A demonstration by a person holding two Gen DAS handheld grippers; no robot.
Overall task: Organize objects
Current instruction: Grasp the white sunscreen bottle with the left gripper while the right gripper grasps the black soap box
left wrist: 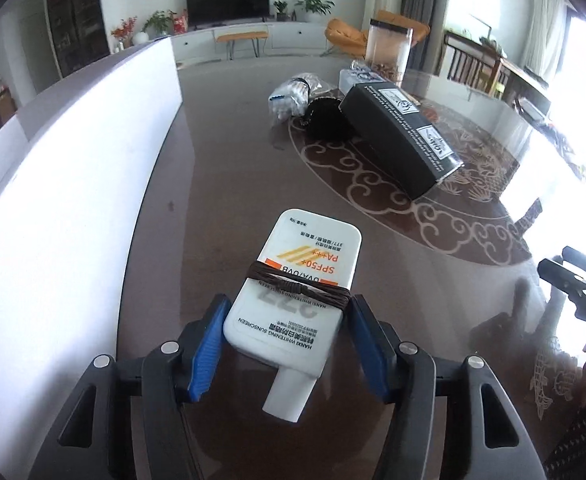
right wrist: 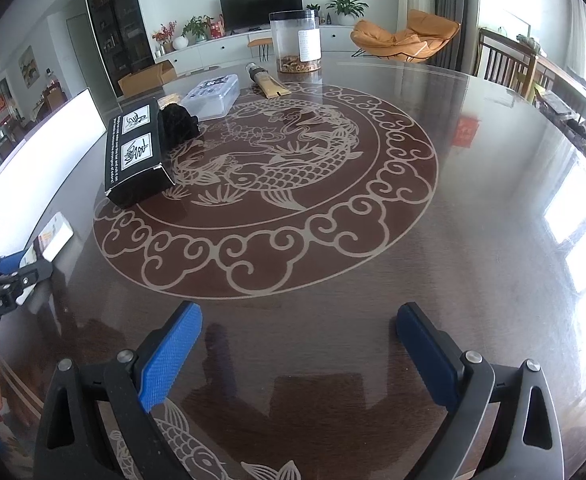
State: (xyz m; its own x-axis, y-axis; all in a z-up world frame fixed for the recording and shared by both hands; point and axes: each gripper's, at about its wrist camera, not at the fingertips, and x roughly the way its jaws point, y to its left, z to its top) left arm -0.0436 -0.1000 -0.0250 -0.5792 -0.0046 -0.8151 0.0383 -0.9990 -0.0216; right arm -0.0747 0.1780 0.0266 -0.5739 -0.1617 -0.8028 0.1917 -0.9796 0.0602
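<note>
Sunscreen tube: white, flat on the tabletop, cap end toward the left-wrist cam, lying between the left gripper jaws; brown hair tie wrapped round its middle.
Left jaws: spread, blue pads either side of tube body. Right pad looks to touch the hair tie, left pad just beside the tube edge; not clamped.
Right gripper: jaws wide apart, nothing between, hovering over bare tabletop w/ fish inlay.
Black box: lying well beyond the tube, toward the centre pattern; black fuzzy item touching its far end.
Other: clear plastic case, clear jar, tan tube at the far side.
White panel: along the tabletop's left edge, near the tube.
</note>
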